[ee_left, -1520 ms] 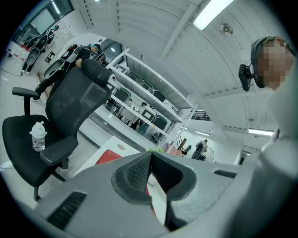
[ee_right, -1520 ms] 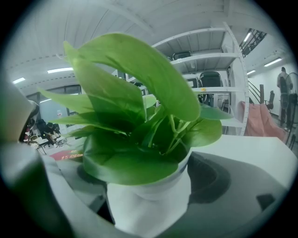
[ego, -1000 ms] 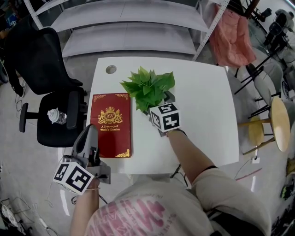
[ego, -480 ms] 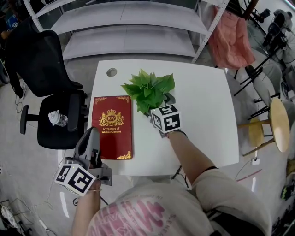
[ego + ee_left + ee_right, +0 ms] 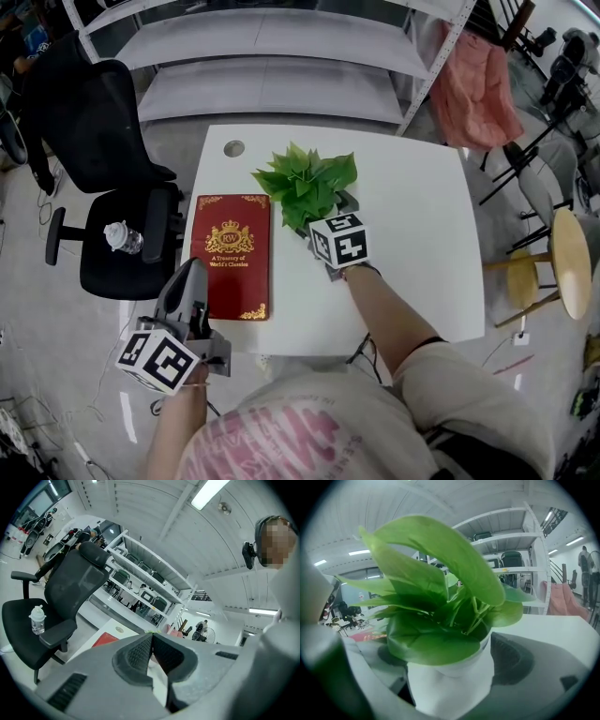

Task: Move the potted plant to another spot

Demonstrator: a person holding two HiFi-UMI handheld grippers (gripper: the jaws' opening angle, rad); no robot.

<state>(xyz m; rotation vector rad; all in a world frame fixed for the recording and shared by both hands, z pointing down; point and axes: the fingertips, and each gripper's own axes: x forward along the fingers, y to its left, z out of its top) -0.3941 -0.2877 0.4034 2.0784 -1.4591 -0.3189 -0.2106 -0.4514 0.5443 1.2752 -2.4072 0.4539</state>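
Note:
The potted plant (image 5: 305, 183) stands near the middle of the white table (image 5: 422, 234), green leaves above a white pot (image 5: 450, 681). My right gripper (image 5: 323, 214) reaches in from the near side, with its jaws on either side of the pot and pressed against it. In the right gripper view the right gripper (image 5: 450, 667) has one dark pad (image 5: 513, 660) against the pot's right wall. My left gripper (image 5: 192, 272) hangs off the table's front left corner. In its own view the left gripper (image 5: 151, 637) is shut with nothing in it.
A red book (image 5: 231, 255) with gold print lies left of the plant. A round cable hole (image 5: 233, 148) sits at the table's far left corner. A black office chair (image 5: 112, 216) holding a bottle (image 5: 122, 236) stands to the left. Shelving (image 5: 272, 56) is behind, a wooden stool (image 5: 567, 262) right.
The head camera has shifted a little, so the table sits slightly lower in view. The plant and both grippers keep their places relative to the table.

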